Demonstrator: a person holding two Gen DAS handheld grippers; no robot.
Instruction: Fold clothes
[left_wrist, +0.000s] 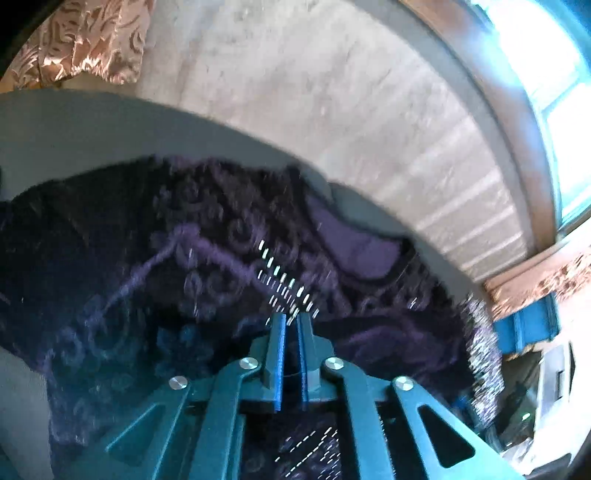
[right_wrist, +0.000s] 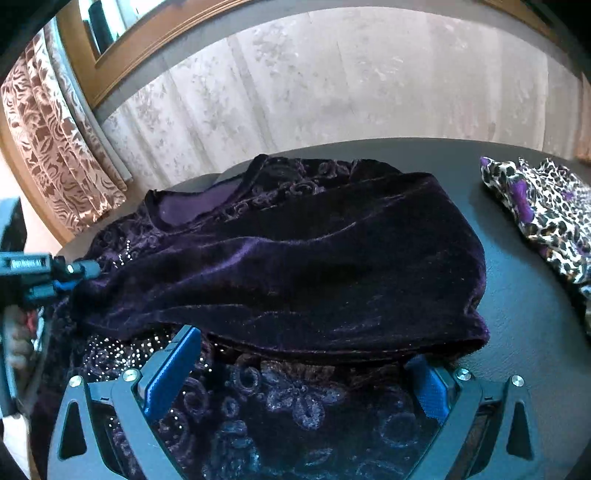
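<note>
A dark purple velvet garment with raised swirl embroidery and sequins lies on a dark round table, its plain upper layer folded across the embroidered part. In the left wrist view my left gripper has its blue pads almost together at a sequined fold of the garment. The right wrist view shows the left gripper pinching the left corner of the folded layer. My right gripper stands wide open over the near embroidered hem, its fingers on either side without pressing the cloth.
A leopard-print cloth with purple patches lies at the table's right edge. Past the table's far rim is pale floor, with patterned curtains at the left and a wooden frame behind. A blue object stands off the table's side.
</note>
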